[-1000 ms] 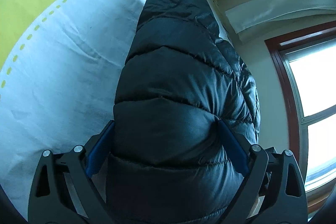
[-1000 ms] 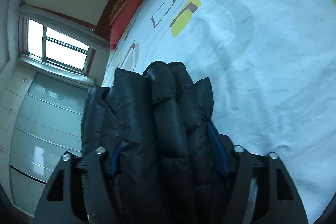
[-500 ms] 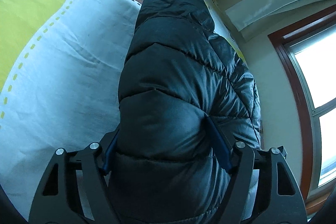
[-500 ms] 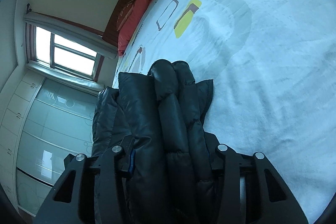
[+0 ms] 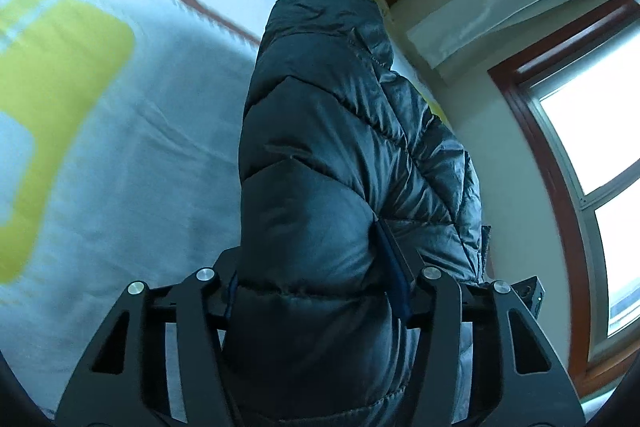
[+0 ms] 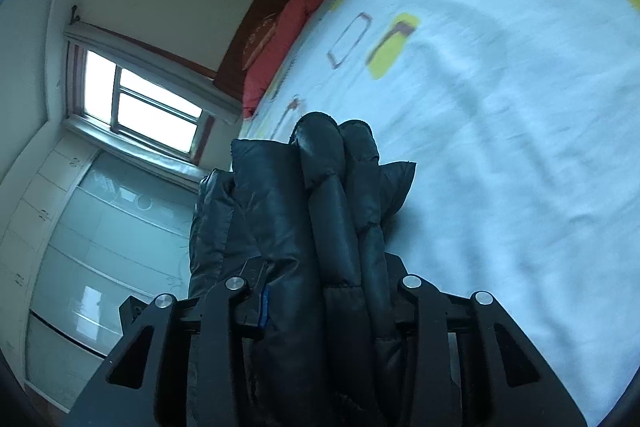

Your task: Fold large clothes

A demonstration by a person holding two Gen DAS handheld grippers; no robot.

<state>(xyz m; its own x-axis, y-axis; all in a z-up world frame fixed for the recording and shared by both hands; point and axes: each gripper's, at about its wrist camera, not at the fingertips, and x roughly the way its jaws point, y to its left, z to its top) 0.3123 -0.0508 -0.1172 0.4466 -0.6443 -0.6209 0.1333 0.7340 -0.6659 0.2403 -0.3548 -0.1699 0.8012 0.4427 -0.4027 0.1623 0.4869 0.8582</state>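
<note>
One black quilted puffer jacket [image 5: 340, 167], two tools: left tool [image 5: 316, 287] and right tool [image 6: 324, 291] each clenched on a thick fold, jacket above the white patterned bed sheet [image 5: 120, 147]. Versus earlier, both tools squeezed narrower; one red pillow [image 6: 284, 39] now further in view

Jacket [image 5: 340, 163] black, quilted, glossy. Sheet [image 5: 132, 147] white with yellow blocks, brown dashed loops. Pillow [image 6: 280, 39] red.
</note>
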